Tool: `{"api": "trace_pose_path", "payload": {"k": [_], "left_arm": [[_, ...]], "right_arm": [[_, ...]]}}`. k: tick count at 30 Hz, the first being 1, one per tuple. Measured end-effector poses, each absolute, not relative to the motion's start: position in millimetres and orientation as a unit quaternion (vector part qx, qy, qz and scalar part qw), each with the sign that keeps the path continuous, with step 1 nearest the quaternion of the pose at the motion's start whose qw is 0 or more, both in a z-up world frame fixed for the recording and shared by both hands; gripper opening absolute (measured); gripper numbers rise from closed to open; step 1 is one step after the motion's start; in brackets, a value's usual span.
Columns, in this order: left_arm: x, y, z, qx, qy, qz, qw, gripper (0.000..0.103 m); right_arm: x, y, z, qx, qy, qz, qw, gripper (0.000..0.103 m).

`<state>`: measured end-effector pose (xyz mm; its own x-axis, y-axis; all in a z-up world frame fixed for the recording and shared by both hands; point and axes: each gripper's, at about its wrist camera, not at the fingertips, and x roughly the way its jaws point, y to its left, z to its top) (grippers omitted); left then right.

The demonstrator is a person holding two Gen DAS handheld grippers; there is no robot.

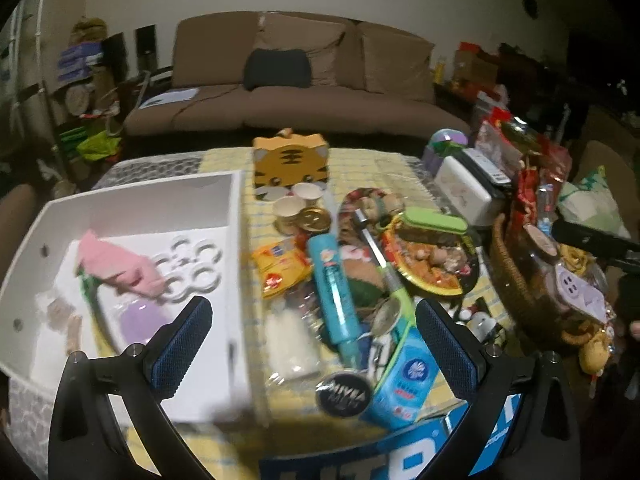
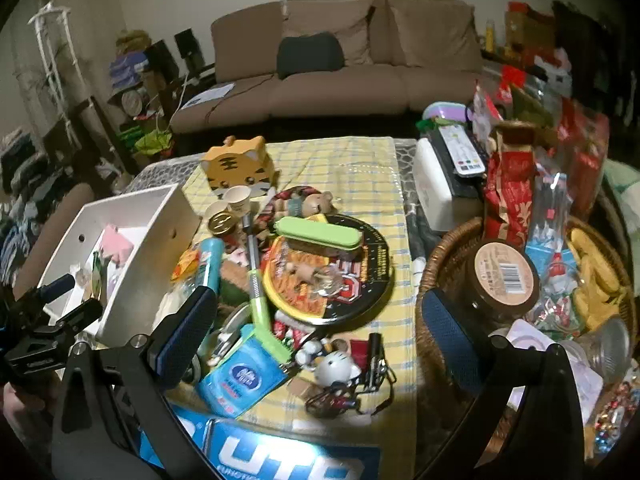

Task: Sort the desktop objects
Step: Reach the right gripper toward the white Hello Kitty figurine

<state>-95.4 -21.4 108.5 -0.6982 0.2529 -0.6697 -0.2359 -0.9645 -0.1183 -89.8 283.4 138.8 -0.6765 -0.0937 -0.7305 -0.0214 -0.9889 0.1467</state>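
Hovering both tongs, left (image 1: 314,344) and right (image 2: 320,334), spread wide and empty, near the white bin (image 1: 236,280), so I can pick from the tabletop clutter.

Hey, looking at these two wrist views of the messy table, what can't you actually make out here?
- Blue printed box, right wrist view: cut off by the bottom edge, so its lettering is incomplete.
- White box, left wrist view: motion blur smears the small items beside the pink cloth.
- Wicker basket, right wrist view: the right gripper finger hides its near rim.
- Round dark tin, left wrist view: label too blurred to read.
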Motion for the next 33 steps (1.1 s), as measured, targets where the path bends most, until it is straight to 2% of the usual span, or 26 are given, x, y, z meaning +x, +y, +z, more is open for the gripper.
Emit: {"api": "trace_pose_path", "payload": {"k": [8,11,15,19,26,33], "left_arm": [[-104,-2,72,-0.392,-0.025,0.902,0.180,0.103],[-102,9,61,-0.400,-0.010,0.895,0.195,0.103],[-101,26,53,-0.408,0.007,0.884,0.227,0.102],[-98,48,44,-0.417,0.036,0.872,0.253,0.097],[-99,57,40,-0.424,0.032,0.870,0.251,0.097],[-100,51,39,-0.429,0.028,0.869,0.244,0.097]], "right_arm": [[-97,293,90,0.415,-0.126,-0.900,0.052,0.098],[-97,287,74,0.423,-0.135,-0.893,0.068,0.089],[-95,280,67,0.438,-0.113,-0.889,0.064,0.080],[-88,283,66,0.449,-0.102,-0.886,0.055,0.080],[-92,282,37,0.485,-0.072,-0.870,0.052,0.080],[-111,263,0,0.523,0.015,-0.851,0.038,0.077]]}}
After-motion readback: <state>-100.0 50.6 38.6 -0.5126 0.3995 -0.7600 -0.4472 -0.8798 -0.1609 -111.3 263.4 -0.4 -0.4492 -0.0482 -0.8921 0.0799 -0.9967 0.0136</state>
